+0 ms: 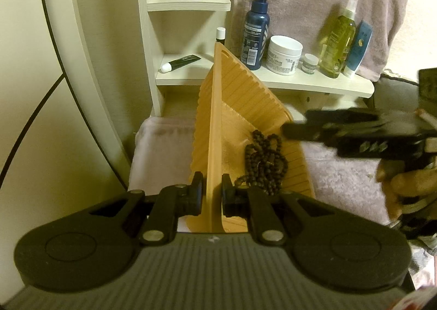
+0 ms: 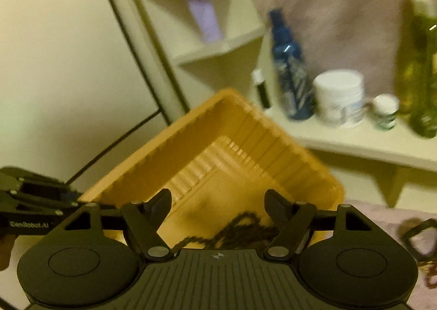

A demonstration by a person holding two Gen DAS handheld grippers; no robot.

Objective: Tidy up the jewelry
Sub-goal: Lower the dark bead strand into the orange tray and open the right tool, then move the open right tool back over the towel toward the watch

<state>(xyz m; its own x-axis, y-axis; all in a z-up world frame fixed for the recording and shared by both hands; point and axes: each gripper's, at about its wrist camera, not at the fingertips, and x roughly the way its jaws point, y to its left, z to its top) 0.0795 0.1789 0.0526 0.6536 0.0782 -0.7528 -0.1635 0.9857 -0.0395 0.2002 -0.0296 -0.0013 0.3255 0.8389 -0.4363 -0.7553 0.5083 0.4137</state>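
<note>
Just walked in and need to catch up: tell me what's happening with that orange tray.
A person works with two handheld grippers. The left gripper is shut on the rim of the orange tray, holding it tilted. A dark beaded necklace lies inside the tray. The right gripper stands open just above it, with nothing pressed between its fingers. Bottles and cream jars stand on the white shelf behind.
</note>
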